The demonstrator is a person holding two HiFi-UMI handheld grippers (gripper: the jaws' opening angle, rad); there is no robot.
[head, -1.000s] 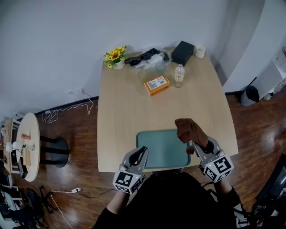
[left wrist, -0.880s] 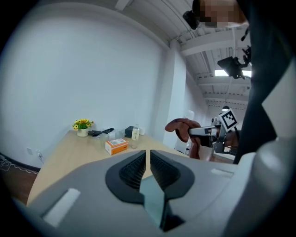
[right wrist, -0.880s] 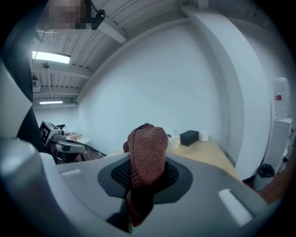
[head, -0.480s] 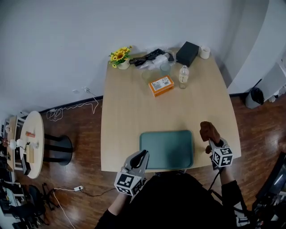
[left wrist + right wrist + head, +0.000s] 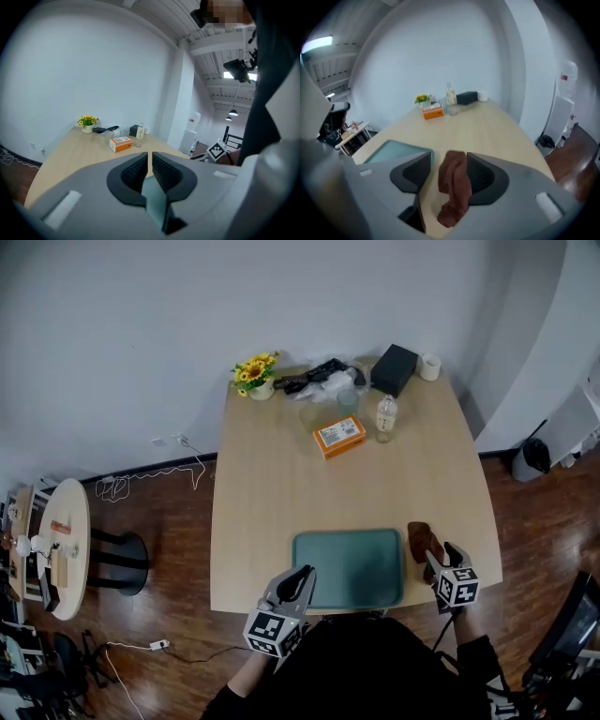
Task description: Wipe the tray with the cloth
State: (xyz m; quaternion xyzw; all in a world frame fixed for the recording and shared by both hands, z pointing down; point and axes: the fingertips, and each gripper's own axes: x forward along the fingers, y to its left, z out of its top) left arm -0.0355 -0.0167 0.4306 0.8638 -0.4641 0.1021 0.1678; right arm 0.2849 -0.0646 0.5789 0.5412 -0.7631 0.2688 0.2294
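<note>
At the table's (image 5: 281, 474) near edge sits the tray (image 5: 347, 568), handy for wiping; the cloth (image 5: 420, 538) lies just right of it, between the right gripper's (image 5: 431, 555) jaws, which have just been spreading, seemingly letting go. The left gripper (image 5: 301, 575), pressed together empty, hovers by the tray's corner, perhaps to steady it.

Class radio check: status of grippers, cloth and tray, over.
Left gripper shut, empty. Right gripper jaws just opened, cloth between them, resting on table right of tray. Tray bare.
</note>
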